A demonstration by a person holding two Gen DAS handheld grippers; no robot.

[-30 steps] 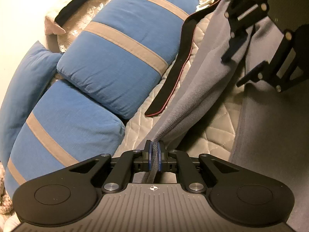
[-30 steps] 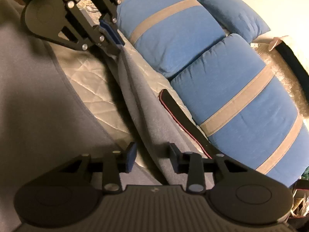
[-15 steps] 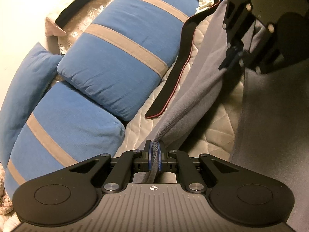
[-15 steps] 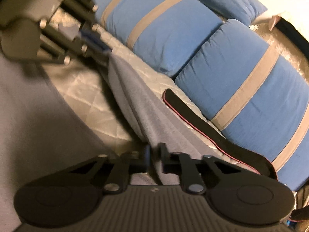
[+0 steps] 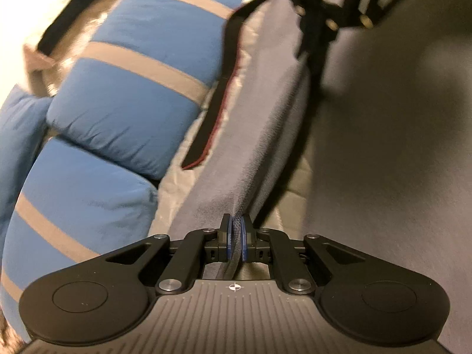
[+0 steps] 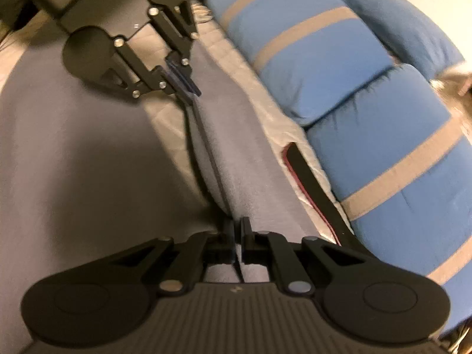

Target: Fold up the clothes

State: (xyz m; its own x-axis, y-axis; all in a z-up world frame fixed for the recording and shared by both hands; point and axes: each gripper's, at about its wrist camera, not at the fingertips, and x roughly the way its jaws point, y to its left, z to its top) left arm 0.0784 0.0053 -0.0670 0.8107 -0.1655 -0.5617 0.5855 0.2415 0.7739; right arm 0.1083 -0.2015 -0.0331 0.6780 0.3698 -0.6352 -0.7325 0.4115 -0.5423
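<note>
Left wrist view, bottom centre: the left gripper (image 5: 235, 230) has both blue pads pressed together on a bunched edge of the grey cloth (image 5: 250, 124). From the pads the cloth rises as a taut ridge toward the upper centre of the frame, where the blurred right gripper (image 5: 306, 44) is clamped on the same edge.

Right wrist view, bottom centre: the right gripper (image 6: 236, 230) is closed, with a thin fold of the grey cloth (image 6: 230, 135) pinched between its tips. The ridge runs up to the left gripper (image 6: 188, 88), upper left of centre.

The rest of the cloth lies flat on a quilted cover (image 5: 174, 188). A dark strap (image 5: 212, 118) with a red edge lies beside the ridge. Farther off lie 2 blue pillows (image 5: 135, 100) with tan stripes.
</note>
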